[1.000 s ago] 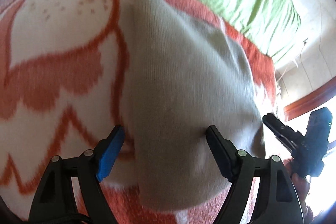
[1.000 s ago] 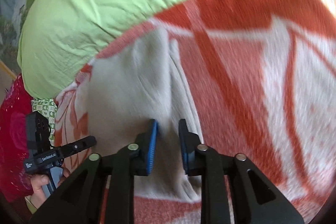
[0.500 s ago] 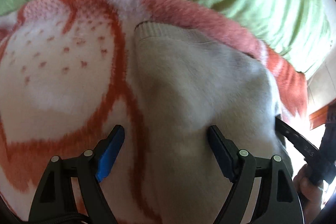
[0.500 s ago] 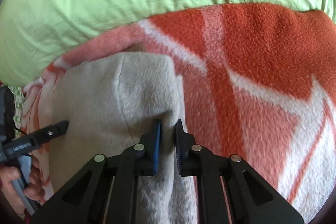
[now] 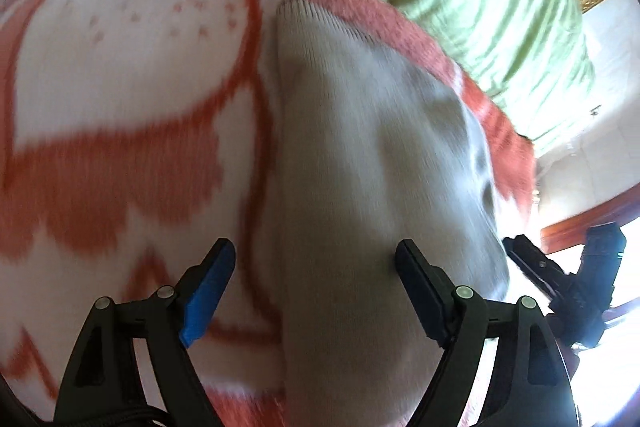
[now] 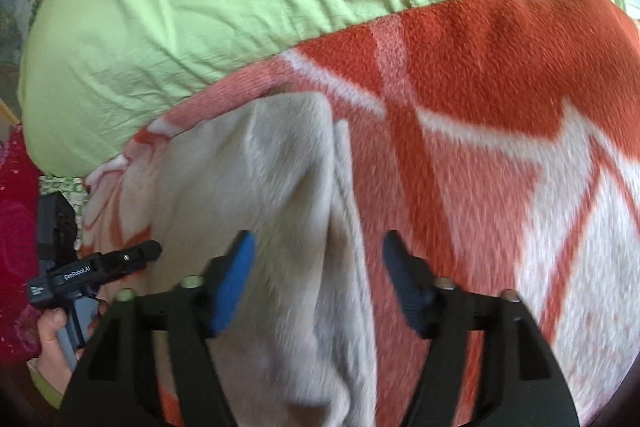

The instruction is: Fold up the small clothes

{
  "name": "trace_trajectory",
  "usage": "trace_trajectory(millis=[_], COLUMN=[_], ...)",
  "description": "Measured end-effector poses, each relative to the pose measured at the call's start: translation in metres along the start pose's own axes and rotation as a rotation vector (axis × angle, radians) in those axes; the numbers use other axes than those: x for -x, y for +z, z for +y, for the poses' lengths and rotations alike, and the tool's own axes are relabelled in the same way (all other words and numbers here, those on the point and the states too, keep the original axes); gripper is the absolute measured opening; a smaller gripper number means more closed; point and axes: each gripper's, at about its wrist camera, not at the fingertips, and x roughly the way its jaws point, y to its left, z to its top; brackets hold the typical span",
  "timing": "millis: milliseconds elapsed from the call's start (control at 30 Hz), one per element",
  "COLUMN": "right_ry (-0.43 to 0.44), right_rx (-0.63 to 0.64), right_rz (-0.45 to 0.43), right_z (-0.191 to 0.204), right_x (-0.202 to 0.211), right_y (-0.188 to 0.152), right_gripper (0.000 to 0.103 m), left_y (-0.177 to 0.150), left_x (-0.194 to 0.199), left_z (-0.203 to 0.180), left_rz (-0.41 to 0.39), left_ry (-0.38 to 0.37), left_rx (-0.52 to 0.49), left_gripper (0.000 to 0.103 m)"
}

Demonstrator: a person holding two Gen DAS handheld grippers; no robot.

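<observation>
Spread over the bed is an orange-and-white patterned blanket (image 6: 500, 155), with a light green sheet (image 6: 240, 7) beyond it.

Right gripper (image 6: 316, 263): my jaws stand apart, having just been opening. The right-hand folded edge of the beige knitted garment (image 6: 280, 187) lies between them, and neither pad presses on it.

Left gripper (image 5: 316, 267): my jaws stand wide apart. The garment's left edge (image 5: 360, 167) runs between them; the blue-padded finger (image 5: 206, 295) is over the blanket, the black finger (image 5: 420, 291) over the knit. Whether either pad touches the cloth I cannot tell.

Garment position: it lies flat on the blanket as a long folded strip, its ribbed far end near the blanket's edge, just short of the green sheet.

Cross views: from the left wrist, my right gripper appears at lower right (image 5: 516, 247), beside the garment. From the right wrist, my left gripper appears at lower left (image 6: 150, 251), held in my hand (image 6: 52, 331), its tip close to the garment's edge. A red cloth (image 6: 16, 227) fills the far left.
</observation>
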Motion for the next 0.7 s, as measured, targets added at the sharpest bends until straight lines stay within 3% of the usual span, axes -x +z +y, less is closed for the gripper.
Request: trace_trajectory(millis=[200, 433, 700], right_ry=[0.02, 0.066, 0.114], right_rx=[-0.055, -0.086, -0.097], right_rz=[0.033, 0.047, 0.078], right_z=[-0.008, -0.011, -0.015], right_x=[-0.003, -0.014, -0.036], right_y=[-0.021, -0.016, -0.002], right_gripper=[0.071, 0.072, 0.072], left_y=[-0.031, -0.022, -0.011], left_x=[-0.001, -0.016, -0.04], left_z=[0.004, -0.002, 0.011], left_rz=[0.028, 0.034, 0.065], left_ry=[-0.057, -0.076, -0.174], left_rx=[0.027, 0.035, 0.108], left_gripper=[0.087, 0.091, 0.089])
